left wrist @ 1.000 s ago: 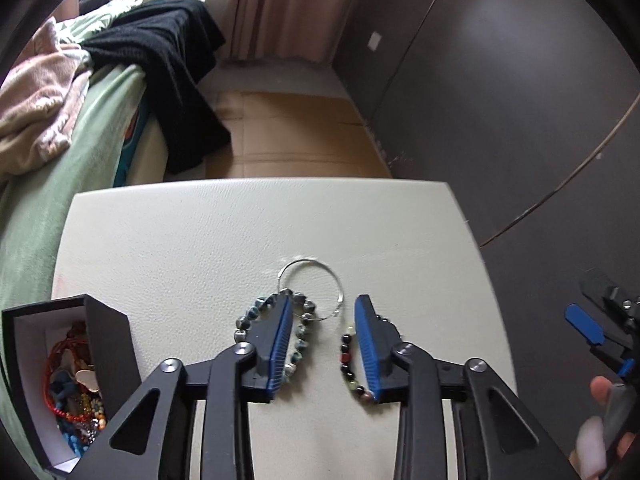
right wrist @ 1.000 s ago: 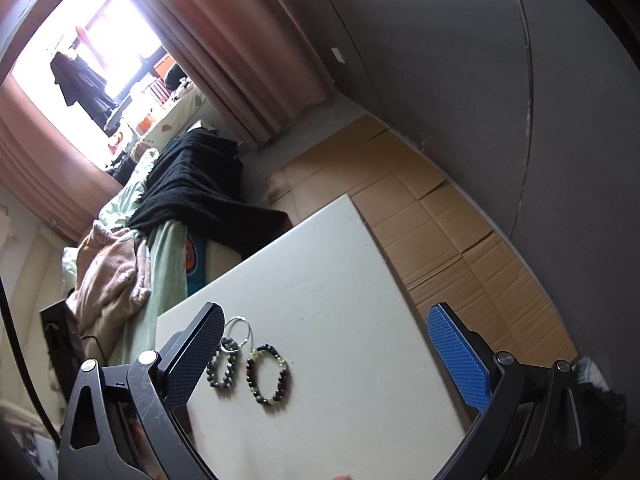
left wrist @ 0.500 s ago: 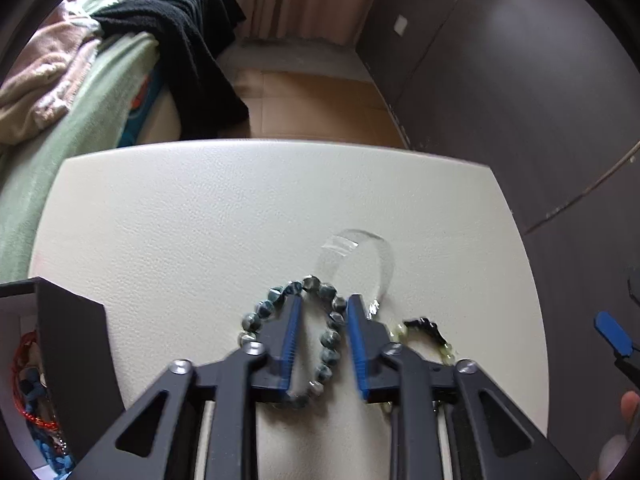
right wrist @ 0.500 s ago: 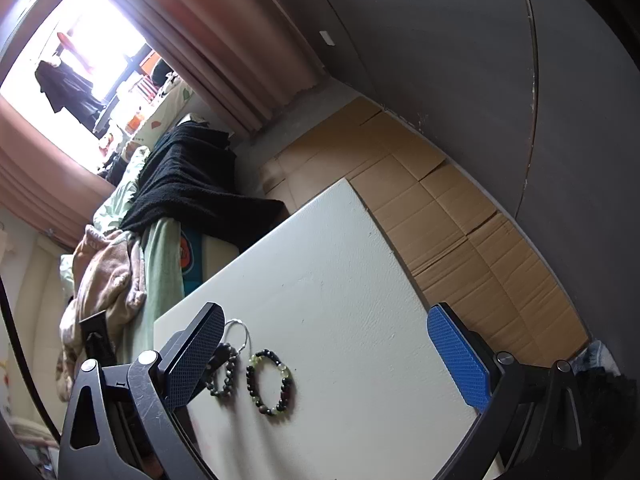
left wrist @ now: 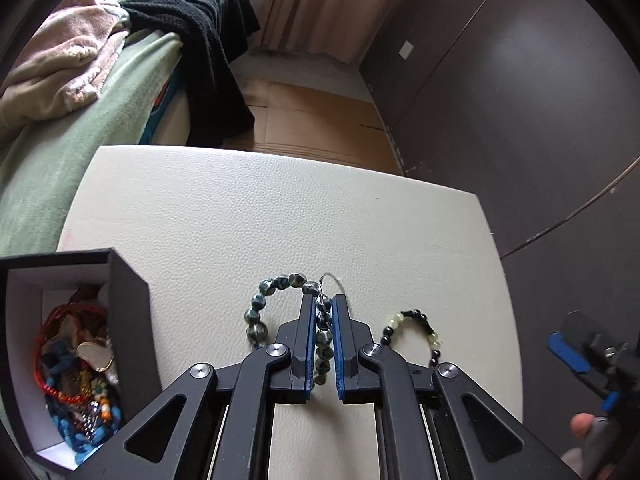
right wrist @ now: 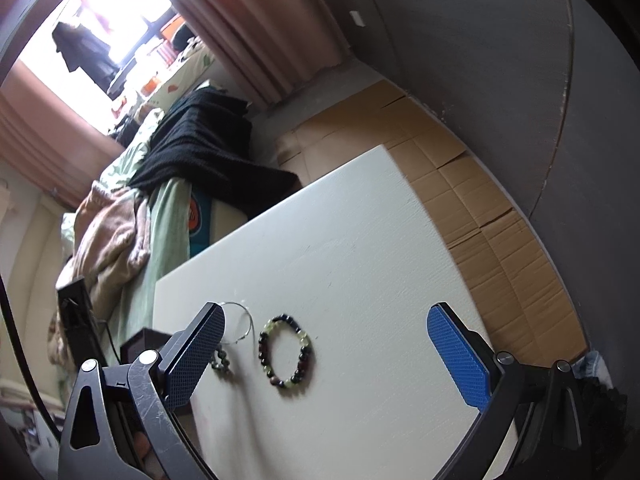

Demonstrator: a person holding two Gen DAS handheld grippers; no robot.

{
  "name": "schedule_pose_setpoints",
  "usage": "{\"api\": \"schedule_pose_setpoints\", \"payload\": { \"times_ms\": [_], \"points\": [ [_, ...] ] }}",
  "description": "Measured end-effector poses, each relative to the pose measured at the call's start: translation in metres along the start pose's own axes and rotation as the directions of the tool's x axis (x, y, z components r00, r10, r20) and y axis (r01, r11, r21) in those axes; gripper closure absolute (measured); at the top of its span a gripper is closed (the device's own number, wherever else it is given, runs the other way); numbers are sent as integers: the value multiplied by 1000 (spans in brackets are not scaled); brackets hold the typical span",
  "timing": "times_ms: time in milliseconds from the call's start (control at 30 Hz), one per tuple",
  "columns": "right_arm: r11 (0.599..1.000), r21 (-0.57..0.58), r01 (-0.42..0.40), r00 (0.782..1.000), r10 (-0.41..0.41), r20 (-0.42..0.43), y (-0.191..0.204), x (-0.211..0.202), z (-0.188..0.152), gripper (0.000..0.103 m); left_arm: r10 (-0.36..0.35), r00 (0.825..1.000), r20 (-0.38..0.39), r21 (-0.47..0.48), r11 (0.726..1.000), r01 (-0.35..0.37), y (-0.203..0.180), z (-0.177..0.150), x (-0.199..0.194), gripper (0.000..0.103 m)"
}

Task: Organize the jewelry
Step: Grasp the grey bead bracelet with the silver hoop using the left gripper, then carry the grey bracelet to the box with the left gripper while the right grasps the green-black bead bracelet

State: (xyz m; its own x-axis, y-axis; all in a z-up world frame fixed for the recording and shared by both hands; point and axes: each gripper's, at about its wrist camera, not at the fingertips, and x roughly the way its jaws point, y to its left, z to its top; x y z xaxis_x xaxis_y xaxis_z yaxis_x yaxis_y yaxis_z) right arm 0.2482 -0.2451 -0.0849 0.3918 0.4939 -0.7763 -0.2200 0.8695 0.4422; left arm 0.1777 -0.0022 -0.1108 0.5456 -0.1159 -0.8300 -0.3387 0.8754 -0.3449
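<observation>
The left gripper is pinched nearly closed on the right-hand run of the grey-green stone bracelet, which lies on the white table just right of the black jewelry box; a thin wire hoop also pokes out from between the blue pads, so it may be caught in the same grip. The bracelet looks like chunky polished stones on a cord: limp, fairly light, and smooth enough to roll or slip, so a hold across the cord with a bead on each side of the pads seems safer than squeezing a single bead. Its free loop will likely dangle and swing once lifted. The wire hoop looks thin and springy and could bend or snag the beads if it comes along. Right of the box, past the grey-green bracelet, a second bracelet of dark and pale green beads lies flat, near but apart from the held one. The box is already piled with red, blue and orange pieces, and its tall near wall stands between the bracelet and the opening, so the load would need to clear that rim. The right gripper hovers wide open above the table, holding nothing.
</observation>
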Motion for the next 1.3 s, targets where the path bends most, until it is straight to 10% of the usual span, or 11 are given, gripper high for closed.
{"api": "schedule_pose_setpoints", "payload": {
  "times_ms": [800,1167,1233,1300],
  "points": [
    [991,-132,5,993,-20,-114,36,22,-37,1,-87,996,34,52,995,85,5,-18,-69,95],
    [937,-311,159,976,-197,-93,65,61,-50,4,-101,989,110,-1,995,102,33,-13,-107,95],
    [908,-367,201,966,-246,-78,76,71,-55,10,-104,987,126,-5,994,106,35,-14,-115,95],
    [881,-410,234,952,-294,-87,81,82,-60,51,-106,984,143,-9,994,108,40,-15,-124,95]
  ]
}}
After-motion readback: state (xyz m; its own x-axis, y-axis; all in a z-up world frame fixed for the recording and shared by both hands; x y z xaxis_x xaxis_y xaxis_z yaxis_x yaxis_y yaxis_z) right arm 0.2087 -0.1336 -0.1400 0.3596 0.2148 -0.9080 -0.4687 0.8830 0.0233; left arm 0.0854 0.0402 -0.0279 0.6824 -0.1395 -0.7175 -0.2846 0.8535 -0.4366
